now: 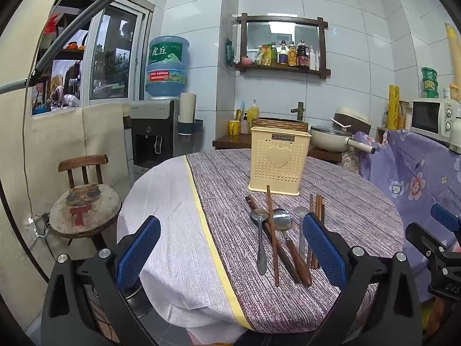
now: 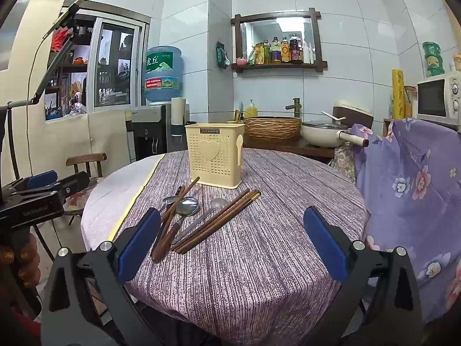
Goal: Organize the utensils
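Note:
A cream perforated utensil holder (image 1: 279,165) (image 2: 214,155) stands upright on the round table (image 1: 360,201) (image 2: 273,230). In front of it lie loose utensils: a metal spoon (image 1: 260,236), a wooden-handled spoon (image 1: 283,225) (image 2: 184,210), a third spoon (image 2: 201,219), and several brown chopsticks (image 1: 272,230) (image 2: 224,219). My left gripper (image 1: 230,248) is open and empty, hovering over the table's near edge with the utensils between its blue pads. My right gripper (image 2: 230,248) is open and empty, to the right of the utensils.
A wooden chair (image 1: 85,201) stands left of the table. A water dispenser (image 1: 155,132), sink counter with pot (image 1: 331,139) and a microwave (image 1: 432,115) lie behind. A floral cloth (image 2: 417,187) hangs at the right.

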